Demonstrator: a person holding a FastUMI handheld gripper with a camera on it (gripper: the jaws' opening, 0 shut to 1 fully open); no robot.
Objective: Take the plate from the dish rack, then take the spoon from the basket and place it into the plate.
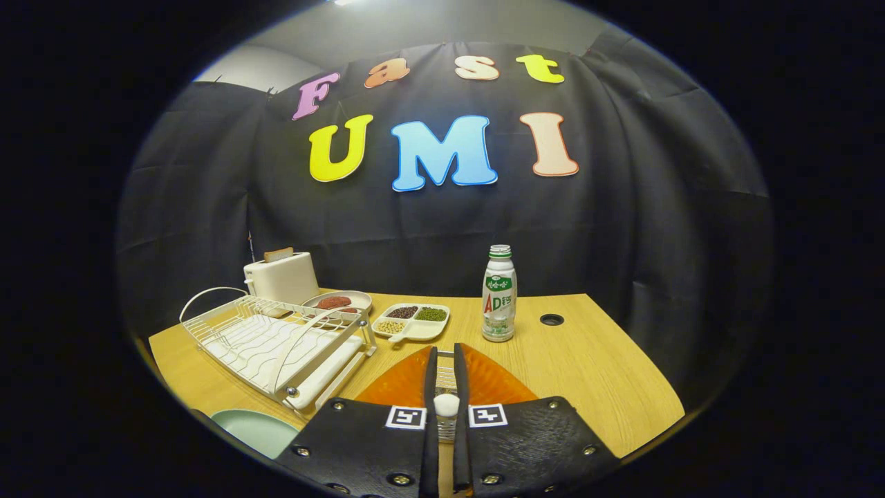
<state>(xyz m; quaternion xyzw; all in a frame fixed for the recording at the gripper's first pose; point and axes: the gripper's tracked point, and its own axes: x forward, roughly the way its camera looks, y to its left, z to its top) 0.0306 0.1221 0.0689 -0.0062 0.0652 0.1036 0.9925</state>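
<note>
**A staged kitchen corner inside a recording booth**

From my remote seat I read this as a mock kitchen, not a real home. Black cloth [622, 228] hangs as the back wall across the upper half of the frame, creased and pinned, with a plain grey room wall showing above it at the upper left. Below it sits a light wooden table [594, 373] with a cable hole [551, 319] near its right side, more like an office desk. Kitchen props fill the lower left: a white wire dish rack [276, 342], a white toaster [281, 277] behind it, a divided tray of beans [412, 321], and a drink bottle [498, 294] at centre.
</note>
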